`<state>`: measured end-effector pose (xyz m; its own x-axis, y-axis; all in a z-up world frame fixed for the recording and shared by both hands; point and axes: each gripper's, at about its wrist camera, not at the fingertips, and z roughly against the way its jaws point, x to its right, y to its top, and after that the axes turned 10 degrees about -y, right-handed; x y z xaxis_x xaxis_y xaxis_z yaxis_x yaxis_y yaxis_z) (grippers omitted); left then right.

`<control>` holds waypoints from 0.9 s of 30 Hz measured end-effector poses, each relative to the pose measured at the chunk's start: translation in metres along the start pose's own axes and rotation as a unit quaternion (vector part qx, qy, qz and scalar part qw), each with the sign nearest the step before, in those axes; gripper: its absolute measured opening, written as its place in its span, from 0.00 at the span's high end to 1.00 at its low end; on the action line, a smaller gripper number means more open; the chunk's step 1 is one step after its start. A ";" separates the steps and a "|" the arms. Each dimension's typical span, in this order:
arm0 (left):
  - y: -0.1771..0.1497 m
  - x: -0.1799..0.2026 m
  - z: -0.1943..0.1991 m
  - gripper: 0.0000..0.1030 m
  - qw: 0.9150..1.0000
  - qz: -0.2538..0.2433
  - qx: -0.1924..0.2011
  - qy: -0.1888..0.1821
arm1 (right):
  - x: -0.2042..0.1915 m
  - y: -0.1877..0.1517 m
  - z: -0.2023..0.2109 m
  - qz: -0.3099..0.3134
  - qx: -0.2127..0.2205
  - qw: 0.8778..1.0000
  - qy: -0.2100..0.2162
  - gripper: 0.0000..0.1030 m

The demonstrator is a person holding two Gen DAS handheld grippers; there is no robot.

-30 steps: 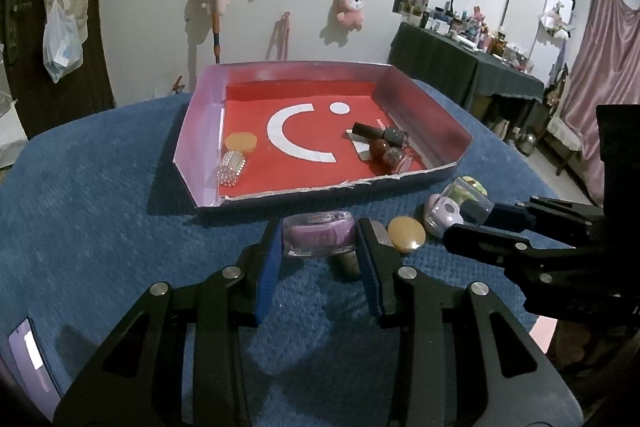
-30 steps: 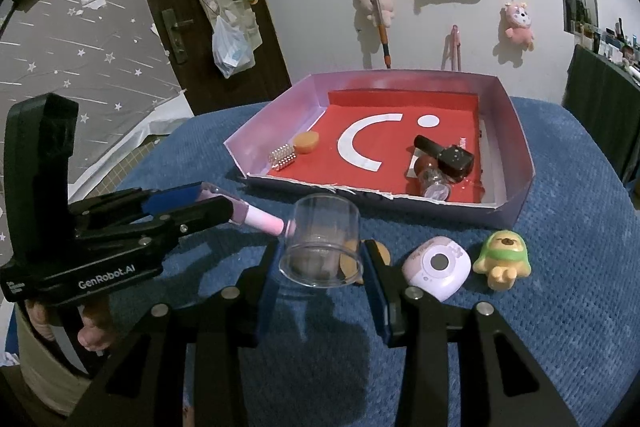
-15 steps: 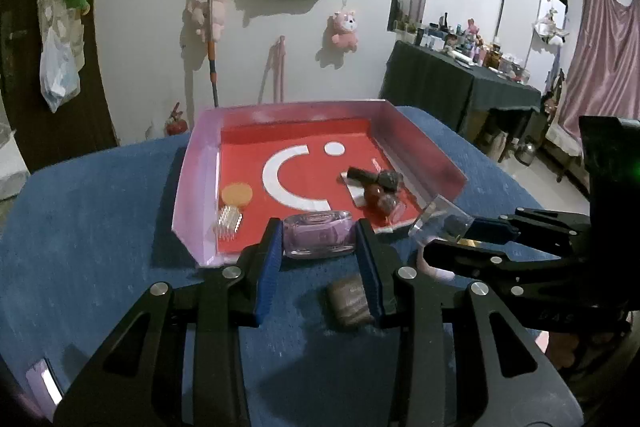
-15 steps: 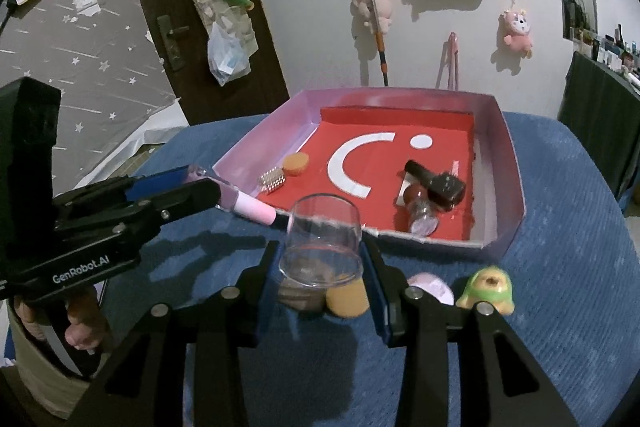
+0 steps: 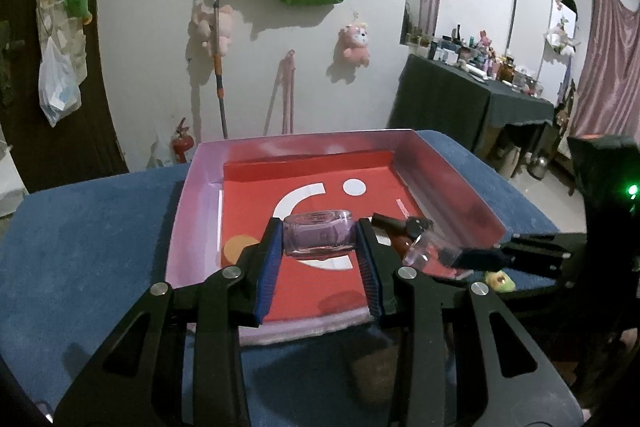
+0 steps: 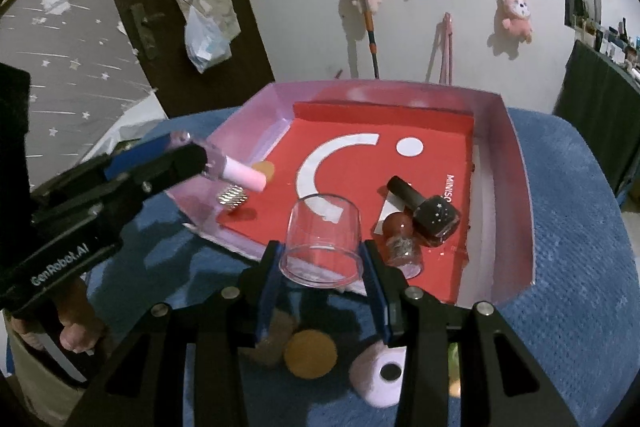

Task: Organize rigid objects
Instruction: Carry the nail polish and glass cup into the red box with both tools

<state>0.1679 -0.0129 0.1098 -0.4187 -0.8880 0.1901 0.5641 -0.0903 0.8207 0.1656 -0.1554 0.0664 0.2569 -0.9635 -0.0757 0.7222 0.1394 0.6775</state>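
Observation:
My left gripper (image 5: pixel 319 239) is shut on a purple nail polish bottle (image 5: pixel 318 231), held sideways above the near part of the tray's red floor. From the right wrist view the same bottle shows its pink cap (image 6: pixel 242 175), sticking out of the left gripper (image 6: pixel 188 157) over the tray's left wall. My right gripper (image 6: pixel 322 267) is shut on a clear plastic cup (image 6: pixel 324 241), mouth toward the camera, above the tray's near wall. The pink-walled tray (image 5: pixel 188 211) (image 6: pixel 524 195) lies on a blue cloth.
Inside the tray lie a black polish bottle (image 6: pixel 434 217), a red-brown bottle (image 6: pixel 400 237), an orange disc (image 6: pixel 265 169) and a silver coil (image 6: pixel 232 195). On the cloth below my right gripper are another orange disc (image 6: pixel 310 353), a brown piece (image 6: pixel 276 335), a pink toy camera (image 6: pixel 378 377) and a green toy (image 5: pixel 498 281).
Both grippers have moved forward from above the cloth to above the tray's near edge, each still holding its object. The loose items on the cloth now sit under and behind the fingers.

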 end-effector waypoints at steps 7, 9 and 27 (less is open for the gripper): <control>-0.009 -0.018 -0.027 0.67 1.000 0.023 -0.012 -0.002 | 0.005 0.005 -0.036 -0.007 -0.039 0.999 -0.001 0.59; -0.011 -0.021 -0.033 0.67 1.000 0.027 -0.014 -0.002 | 0.006 0.004 -0.043 -0.009 -0.045 0.999 -0.002 0.59; -0.045 -0.020 -0.050 0.67 0.993 0.038 -0.113 0.004 | 0.009 0.001 -0.065 -0.013 -0.074 0.997 -0.004 0.59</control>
<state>0.1867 -0.0137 0.0424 -0.3637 -0.8994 0.2426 0.7393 -0.1202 0.6626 0.2102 -0.1495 0.0188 0.2330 -0.9688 -0.0850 0.8157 0.1471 0.5595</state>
